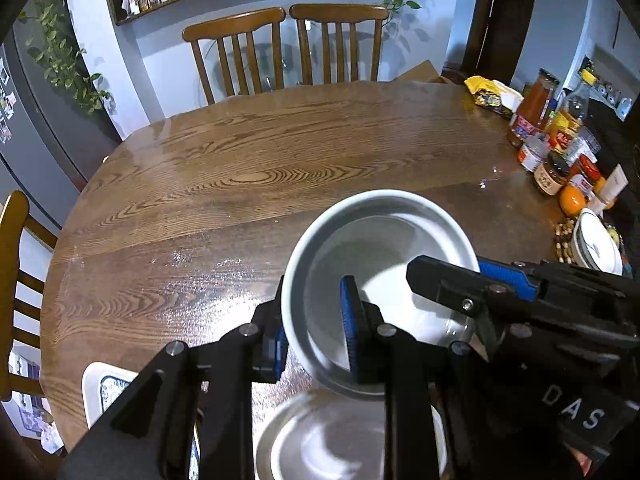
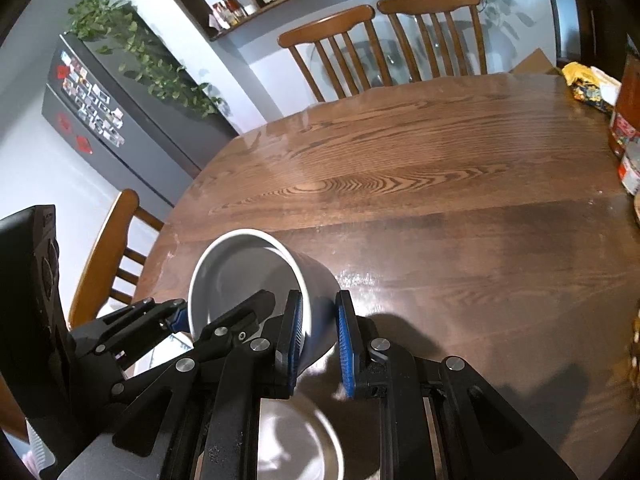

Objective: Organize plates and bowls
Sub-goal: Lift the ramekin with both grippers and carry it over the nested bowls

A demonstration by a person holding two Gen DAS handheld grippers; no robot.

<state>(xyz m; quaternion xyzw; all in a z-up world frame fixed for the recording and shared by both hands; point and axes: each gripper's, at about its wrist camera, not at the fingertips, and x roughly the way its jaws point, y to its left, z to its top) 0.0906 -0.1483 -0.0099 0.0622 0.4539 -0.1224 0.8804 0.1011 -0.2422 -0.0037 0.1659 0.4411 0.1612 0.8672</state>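
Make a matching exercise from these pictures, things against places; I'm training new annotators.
Things:
1 white bowl
2 orange fruit
3 yellow packet
4 wooden chairs

Places:
A far right corner of the table
B beyond the table's far edge
C rim clamped by left gripper and right gripper
D next to the labelled jar

Pairs: 1-C, 2-D, 3-A, 4-B
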